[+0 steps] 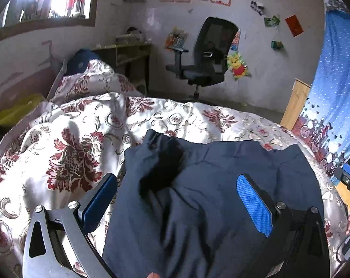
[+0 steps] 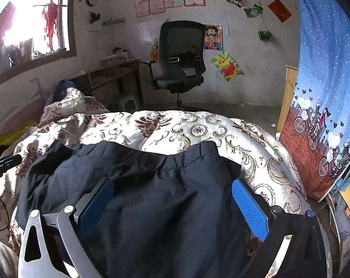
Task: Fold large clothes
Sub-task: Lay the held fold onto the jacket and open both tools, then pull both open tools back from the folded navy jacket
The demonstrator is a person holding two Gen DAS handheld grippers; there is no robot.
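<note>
The dark navy trousers [image 2: 165,199] lie roughly folded on the floral bedspread [image 2: 198,129]; both grippers, left [image 1: 182,199] and right [image 2: 175,206], hover released, so tidying likely remains.

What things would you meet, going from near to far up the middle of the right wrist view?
Dark blue trousers → flowered bedspread → black office chair → row of certificates on the wall.

Dark navy trousers [image 2: 156,185] lie folded, rumpled, elastic waistband farthest away.
</note>
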